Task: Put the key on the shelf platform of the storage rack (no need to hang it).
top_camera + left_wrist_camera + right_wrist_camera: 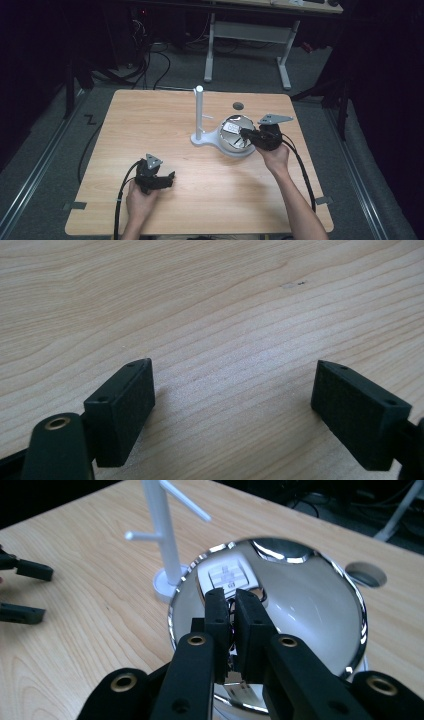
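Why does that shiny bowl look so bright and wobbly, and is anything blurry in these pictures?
In the right gripper view, the mirror-like bowl throws back bent reflections and white glare on its rim; the right gripper up close is slightly soft. In the left gripper view, the table shows a pale sheen between the jaws. In the high view, the room beyond is dark.

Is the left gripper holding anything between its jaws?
No, the left gripper stands open, with bare wooden table between its jaws.
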